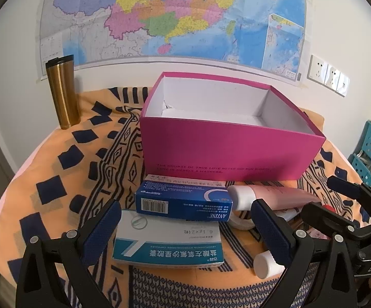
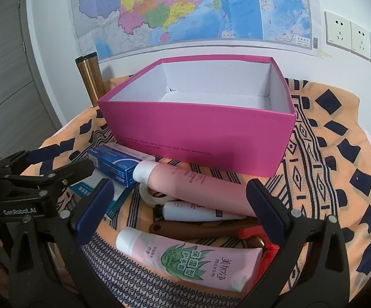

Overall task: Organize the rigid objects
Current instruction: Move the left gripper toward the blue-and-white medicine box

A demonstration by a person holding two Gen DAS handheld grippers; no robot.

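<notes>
The left gripper has its jaws spread wide, low in the frame, with a white-and-teal medicine box lying between them — gripping nothing. The right gripper is likewise spread over a pink hand-cream tube at bottom centre. The empty magenta box sits mid-frame on the patterned cloth behind the clutter.
</notes>
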